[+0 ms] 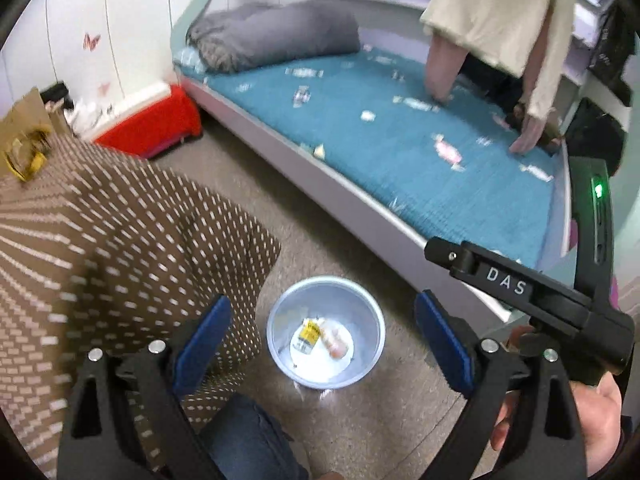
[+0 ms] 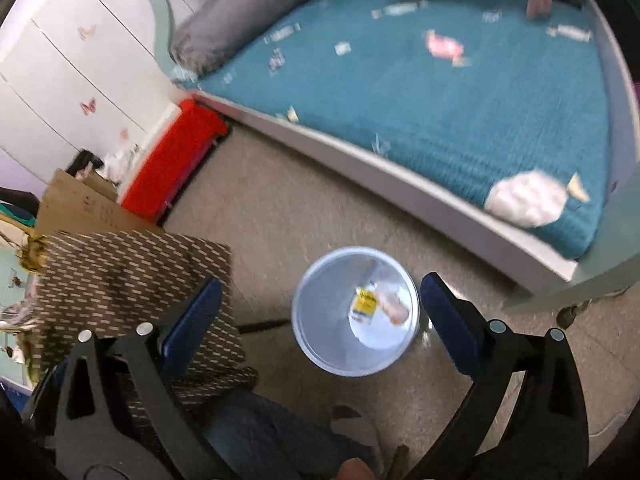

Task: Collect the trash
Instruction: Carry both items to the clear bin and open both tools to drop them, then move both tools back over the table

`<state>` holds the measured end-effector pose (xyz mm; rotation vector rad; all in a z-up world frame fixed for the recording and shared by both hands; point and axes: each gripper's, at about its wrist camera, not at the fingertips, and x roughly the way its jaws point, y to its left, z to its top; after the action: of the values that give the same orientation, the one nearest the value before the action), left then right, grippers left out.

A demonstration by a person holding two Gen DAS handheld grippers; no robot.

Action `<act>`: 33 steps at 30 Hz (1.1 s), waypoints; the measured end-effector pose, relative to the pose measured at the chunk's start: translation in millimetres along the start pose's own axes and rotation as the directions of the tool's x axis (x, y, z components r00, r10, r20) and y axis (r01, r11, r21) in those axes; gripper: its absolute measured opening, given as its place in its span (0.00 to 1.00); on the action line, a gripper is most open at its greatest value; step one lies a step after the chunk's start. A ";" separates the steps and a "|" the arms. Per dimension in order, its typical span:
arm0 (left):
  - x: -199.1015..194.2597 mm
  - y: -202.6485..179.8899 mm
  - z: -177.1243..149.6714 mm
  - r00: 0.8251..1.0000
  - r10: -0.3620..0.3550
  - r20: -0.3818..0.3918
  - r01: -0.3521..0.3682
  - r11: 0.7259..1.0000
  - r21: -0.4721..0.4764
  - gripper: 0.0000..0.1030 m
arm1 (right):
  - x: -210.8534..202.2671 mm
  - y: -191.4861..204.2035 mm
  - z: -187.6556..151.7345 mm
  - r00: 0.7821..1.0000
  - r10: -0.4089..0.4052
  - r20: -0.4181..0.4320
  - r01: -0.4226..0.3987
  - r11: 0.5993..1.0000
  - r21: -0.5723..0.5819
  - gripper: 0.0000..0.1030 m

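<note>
Both grippers hang over the floor by the bed, looking down at the bin [image 1: 326, 332]. The left gripper [image 1: 320, 336] has its blue pads spread wide with nothing between them, and the bin sits right in that gap in its view. Same story for the right gripper [image 2: 320, 320]: pads far apart, nothing held, bin [image 2: 354, 312] between them from above.

Two bits of trash are already in the bin: a yellow packet [image 1: 308, 334] and a pinkish wrapper [image 1: 335, 343] touching it on the right.

Lots more is scattered on the teal bed [image 1: 400, 148]. There's a pink candy wrapper [image 1: 448, 151] toward the right side, and small white scraps all over. From the right wrist you can also see a crumpled white wad [image 2: 526, 198] near the bed's front edge, pretty blurry.

Another person [image 1: 500, 20] leans on the bed with both hands down on it. A grey pillow [image 1: 276, 36] lies at the head end. A dotted brown cloth [image 1: 120, 240] sits left of the bin, with a red box [image 1: 156, 124] behind it.
</note>
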<state>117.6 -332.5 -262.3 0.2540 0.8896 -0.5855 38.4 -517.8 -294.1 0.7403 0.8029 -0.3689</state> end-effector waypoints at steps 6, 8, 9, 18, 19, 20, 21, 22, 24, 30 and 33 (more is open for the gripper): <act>-64.5 11.1 2.0 0.990 0.010 0.140 -0.007 1.000 -0.020 0.89 | -56.9 41.4 3.6 0.991 0.042 0.130 -0.037 0.998 -0.046 0.94; -79.5 17.5 2.0 0.986 0.023 0.164 -0.019 0.999 -0.027 0.89 | -71.8 59.9 2.1 0.988 0.058 0.144 -0.046 0.995 -0.084 0.94; -89.6 22.6 1.1 0.984 0.026 0.178 -0.021 0.999 -0.031 0.89 | -80.1 72.7 0.7 0.986 0.075 0.152 -0.059 0.992 -0.109 0.94; -151.8 91.8 -9.7 0.957 0.118 0.266 -0.088 0.989 -0.122 0.89 | -107.9 158.8 -17.6 0.977 0.150 0.150 -0.104 0.954 -0.280 0.94; -156.6 98.3 -11.2 0.954 0.130 0.270 -0.098 0.987 -0.130 0.89 | -109.2 169.7 -20.4 0.977 0.161 0.142 -0.113 0.949 -0.296 0.94; -161.3 105.8 -13.4 0.952 0.141 0.273 -0.106 0.985 -0.139 0.89 | -111.0 177.6 -22.6 0.976 0.167 0.138 -0.119 0.945 -0.305 0.94; -167.5 115.5 -15.8 0.948 0.157 0.277 -0.118 0.982 -0.150 0.89 | -112.2 185.9 -25.1 0.976 0.175 0.132 -0.125 0.939 -0.319 0.94; -173.3 123.5 -18.4 0.945 0.168 0.282 -0.127 0.979 -0.158 0.89 | -113.7 198.3 -28.2 0.976 0.177 0.126 -0.125 0.932 -0.340 0.94; -185.2 139.1 -23.3 0.936 0.197 0.291 -0.151 0.973 -0.172 0.90 | -116.1 218.1 -34.2 0.977 0.178 0.120 -0.122 0.920 -0.374 0.94; -222.2 195.9 -47.3 0.899 0.318 0.302 -0.255 0.940 -0.228 0.93 | -123.1 293.5 -69.3 0.961 0.270 0.049 -0.206 0.827 -0.523 0.94; -235.7 231.7 -65.2 0.885 0.372 0.279 -0.295 0.913 -0.282 0.93 | -113.6 333.4 -97.7 0.958 0.288 -0.015 -0.240 0.768 -0.594 0.94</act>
<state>93.9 -26.7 -123.0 0.0888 0.5635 -0.1853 100.3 -213.0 -102.1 0.2356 0.6736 0.1191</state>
